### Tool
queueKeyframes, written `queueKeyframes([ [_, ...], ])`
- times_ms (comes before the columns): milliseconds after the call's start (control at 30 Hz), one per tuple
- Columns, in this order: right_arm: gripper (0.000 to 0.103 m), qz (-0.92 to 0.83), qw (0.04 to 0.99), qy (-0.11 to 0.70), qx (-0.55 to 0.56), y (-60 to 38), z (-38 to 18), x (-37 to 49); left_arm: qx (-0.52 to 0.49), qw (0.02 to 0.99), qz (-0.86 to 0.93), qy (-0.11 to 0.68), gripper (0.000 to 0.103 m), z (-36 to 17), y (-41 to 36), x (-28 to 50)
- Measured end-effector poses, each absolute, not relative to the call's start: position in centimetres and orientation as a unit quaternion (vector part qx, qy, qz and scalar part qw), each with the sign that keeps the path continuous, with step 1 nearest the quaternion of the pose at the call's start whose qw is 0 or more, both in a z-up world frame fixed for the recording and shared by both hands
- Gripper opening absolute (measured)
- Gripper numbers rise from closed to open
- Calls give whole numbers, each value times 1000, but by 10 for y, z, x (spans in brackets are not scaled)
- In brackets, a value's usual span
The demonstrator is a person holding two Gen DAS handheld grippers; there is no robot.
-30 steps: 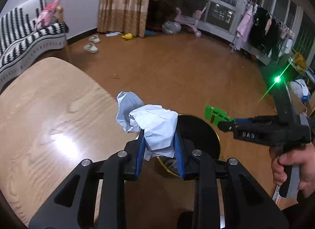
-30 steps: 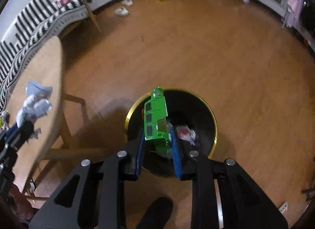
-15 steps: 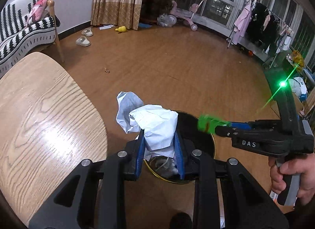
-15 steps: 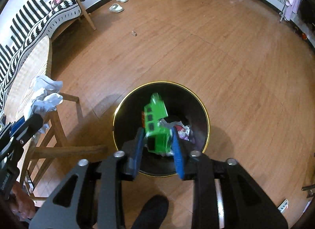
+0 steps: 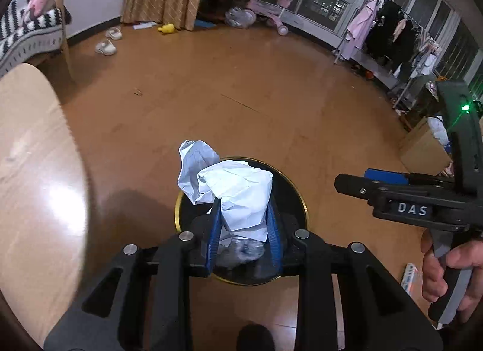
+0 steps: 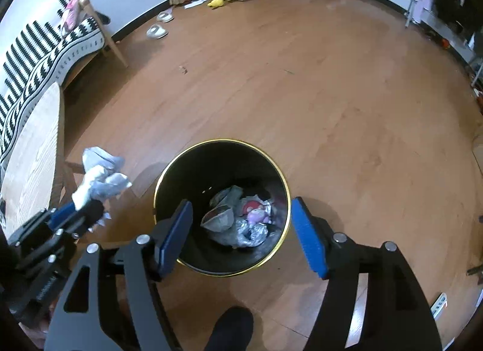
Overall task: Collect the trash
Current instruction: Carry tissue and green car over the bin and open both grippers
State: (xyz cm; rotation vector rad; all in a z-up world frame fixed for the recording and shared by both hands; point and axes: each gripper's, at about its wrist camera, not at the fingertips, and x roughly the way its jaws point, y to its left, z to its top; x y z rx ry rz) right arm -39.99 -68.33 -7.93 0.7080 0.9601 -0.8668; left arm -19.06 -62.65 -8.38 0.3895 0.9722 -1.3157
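Note:
My left gripper (image 5: 243, 236) is shut on a crumpled white paper (image 5: 238, 191) and holds it above the black bin with a gold rim (image 5: 297, 197). In the right wrist view the same paper (image 6: 99, 179) sits left of the bin (image 6: 181, 182), held by the left gripper (image 6: 81, 209). My right gripper (image 6: 241, 233) is open and empty over the bin's near side. Wrappers and crumpled trash (image 6: 241, 218) lie in the bin; I cannot make out the green item among them. The right gripper also shows at the right of the left wrist view (image 5: 356, 182).
A round wooden table (image 5: 33, 185) stands left of the bin, its edge also in the right wrist view (image 6: 33, 139). A striped sofa (image 6: 39, 49) is behind it. Slippers (image 6: 157, 31) lie on the wood floor. A clothes rack (image 5: 392, 40) stands far right.
My right gripper opened and let go of the green item over the bin. My left gripper moved right from over the table until it is above the bin, still holding the paper.

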Motion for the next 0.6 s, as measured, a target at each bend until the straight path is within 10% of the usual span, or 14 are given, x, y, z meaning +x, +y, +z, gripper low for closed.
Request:
queueKeyframes([
  [233,68,-405,737,429,330,-689,-75,-418,172,648,-591,448,28,-108,-653,-206],
  [433,71,-411,739,418,331,-692,-69,-428,183,644,-597,441,72,-116,-659,-217],
  [600,71,-410,742,415,330,-689,-67,-425,178,646,-602,435,80,-107,-653,-214],
])
